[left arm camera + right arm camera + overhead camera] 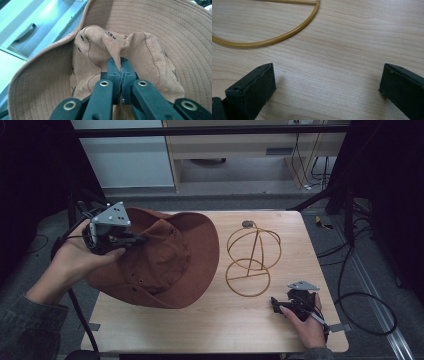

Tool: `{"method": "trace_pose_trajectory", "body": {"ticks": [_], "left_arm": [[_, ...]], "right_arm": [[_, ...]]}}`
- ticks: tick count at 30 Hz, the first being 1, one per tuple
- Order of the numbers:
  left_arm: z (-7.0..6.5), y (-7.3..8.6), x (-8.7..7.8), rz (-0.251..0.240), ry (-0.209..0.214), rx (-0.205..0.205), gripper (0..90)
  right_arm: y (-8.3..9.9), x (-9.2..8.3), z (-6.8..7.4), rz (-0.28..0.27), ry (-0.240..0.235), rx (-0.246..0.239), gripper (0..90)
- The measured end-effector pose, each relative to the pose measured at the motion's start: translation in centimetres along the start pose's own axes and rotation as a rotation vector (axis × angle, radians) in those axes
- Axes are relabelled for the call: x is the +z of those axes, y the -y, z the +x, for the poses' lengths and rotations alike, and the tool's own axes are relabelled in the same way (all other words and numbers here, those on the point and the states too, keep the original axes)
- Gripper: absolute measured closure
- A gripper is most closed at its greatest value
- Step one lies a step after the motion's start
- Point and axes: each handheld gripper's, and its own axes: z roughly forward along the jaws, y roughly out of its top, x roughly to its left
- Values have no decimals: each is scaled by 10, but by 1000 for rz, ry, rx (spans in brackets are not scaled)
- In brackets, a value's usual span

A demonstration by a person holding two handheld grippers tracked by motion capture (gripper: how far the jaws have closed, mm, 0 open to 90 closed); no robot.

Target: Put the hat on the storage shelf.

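Evidently, a brown wide-brimmed hat (pixel 165 260) is being handled on the left half of a wooden table (pixel 220 325), with its crown pinched in a fold of cloth between the pressed-together jaws of the left gripper (pixel 120 65). The hat is tilted up, part of its brim resting on the table. To its right, just apart from the brim, a gold wire stand (pixel 252 257) is set upright, and the likely step, judged from this, is carrying the hat onto it. A lift clear of the tabletop and a move rightward over the stand's domed top would be called for. The right gripper (pixel 324 85) is held spread wide and empty, low over bare wood near the stand's base ring. Open room is left at the near edge.
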Motion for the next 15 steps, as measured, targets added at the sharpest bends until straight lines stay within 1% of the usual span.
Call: {"method": "trace_pose_trajectory", "body": {"ticks": [3, 8, 10, 11, 12, 15], "left_arm": [[-2, -8, -1, -3, 0, 14, 884], [-5, -22, -2, -25, -3, 33, 883], [-7, -28, -3, -26, -2, 41, 883], [-9, -34, -2, -24, 1, 52, 883], [-9, -34, -2, -24, 1, 52, 883], [-13, -46, -2, -29, 1, 71, 883]], "right_arm": [[0, 0, 0, 0, 1, -1, 4], [0, 0, 0, 1, 1, -1, 4], [0, 0, 0, 2, 0, -2, 4], [0, 0, 0, 2, 0, -2, 4], [0, 0, 0, 2, 0, -2, 4], [0, 0, 0, 1, 1, -1, 4]]}}
